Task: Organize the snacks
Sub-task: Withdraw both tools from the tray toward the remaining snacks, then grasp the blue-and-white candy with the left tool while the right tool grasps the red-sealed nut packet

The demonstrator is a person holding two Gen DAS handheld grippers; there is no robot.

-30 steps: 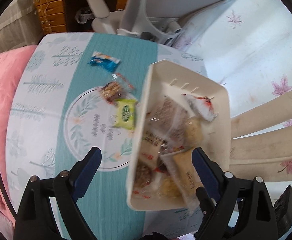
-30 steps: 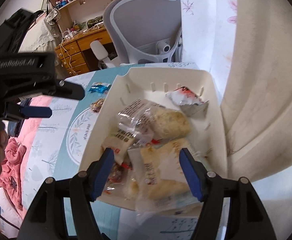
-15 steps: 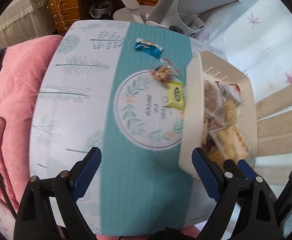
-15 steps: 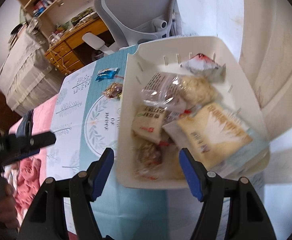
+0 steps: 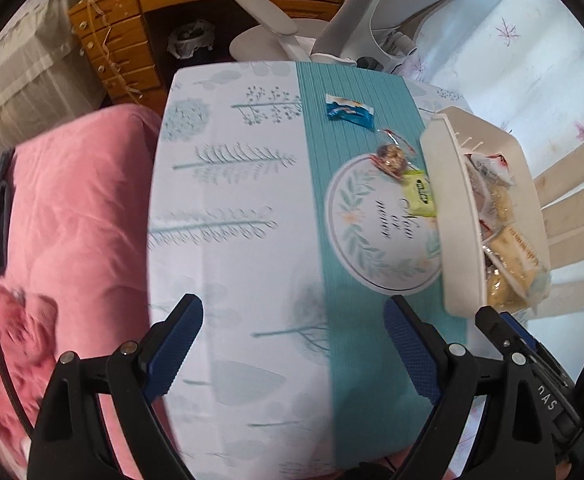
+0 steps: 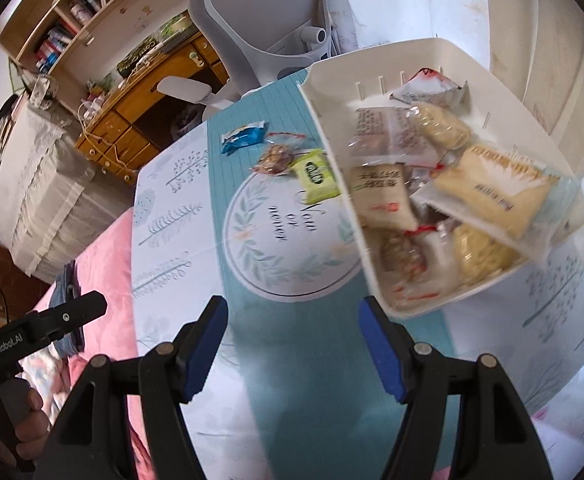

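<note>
Both grippers (image 5: 292, 350) (image 6: 292, 340) spread and empty over tablecloth (image 5: 252, 280); loose snacks (image 6: 280, 158) beside full basket (image 6: 332, 128)

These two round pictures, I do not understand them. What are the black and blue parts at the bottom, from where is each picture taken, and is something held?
Each picture comes from a camera on a handheld gripper, looking along its jaws. One shows the left gripper, the other the right gripper. Both are open and hold nothing. On the tablecloth stands a white bin full of snacks. Beside it lie a blue packet, a clear-wrapped nut snack and a green packet. A hand holds the left gripper.
</note>
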